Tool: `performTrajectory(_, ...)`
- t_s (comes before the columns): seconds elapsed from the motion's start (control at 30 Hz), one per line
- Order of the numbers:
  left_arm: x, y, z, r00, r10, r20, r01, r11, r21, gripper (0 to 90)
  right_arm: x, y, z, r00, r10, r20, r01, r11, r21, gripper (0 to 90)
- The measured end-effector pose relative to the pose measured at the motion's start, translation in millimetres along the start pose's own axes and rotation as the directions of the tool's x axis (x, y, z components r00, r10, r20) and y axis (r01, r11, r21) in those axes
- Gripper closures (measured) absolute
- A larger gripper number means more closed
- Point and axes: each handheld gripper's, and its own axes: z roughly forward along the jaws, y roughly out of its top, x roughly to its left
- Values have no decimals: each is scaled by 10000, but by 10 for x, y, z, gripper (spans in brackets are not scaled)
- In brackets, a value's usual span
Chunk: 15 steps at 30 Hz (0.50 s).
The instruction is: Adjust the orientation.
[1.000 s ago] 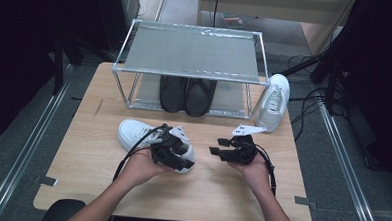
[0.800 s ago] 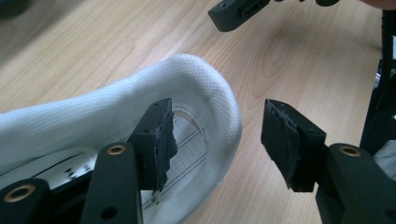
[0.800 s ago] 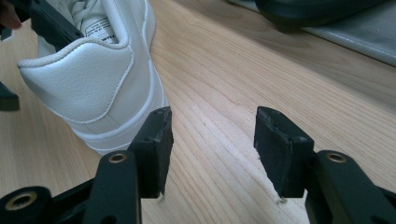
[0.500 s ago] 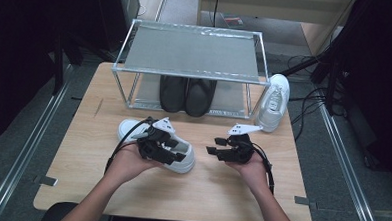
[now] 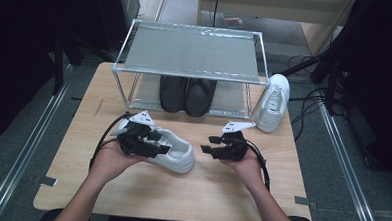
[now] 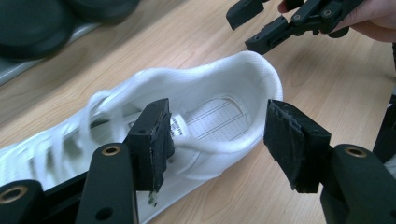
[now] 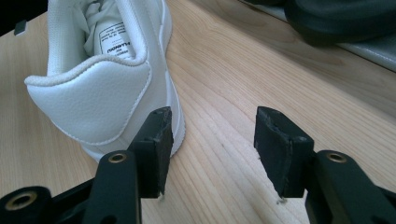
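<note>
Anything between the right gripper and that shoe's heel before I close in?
No. The right gripper faces the shoe across bare table, as the right gripper view shows.

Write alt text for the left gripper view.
An open hand-held gripper straddles the near side wall of a white lace-up sneaker lying on a light wooden table, one jaw inside the opening, one outside. The other black hand-held gripper, held in a hand, points at the heel from the upper right.
</note>
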Motion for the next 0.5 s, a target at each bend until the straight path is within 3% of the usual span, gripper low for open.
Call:
performTrajectory(0.37,77,-154,-165,9982,-393,-454,385,9991,-193,429,29,86,110,9995,-210,-223,211,9998,69,511)
performTrajectory(0.5,93,-243,-218,9971,-220,-726,196,9993,-326,563,38,119,143,9995,-159,-255,161,9999,48,557)
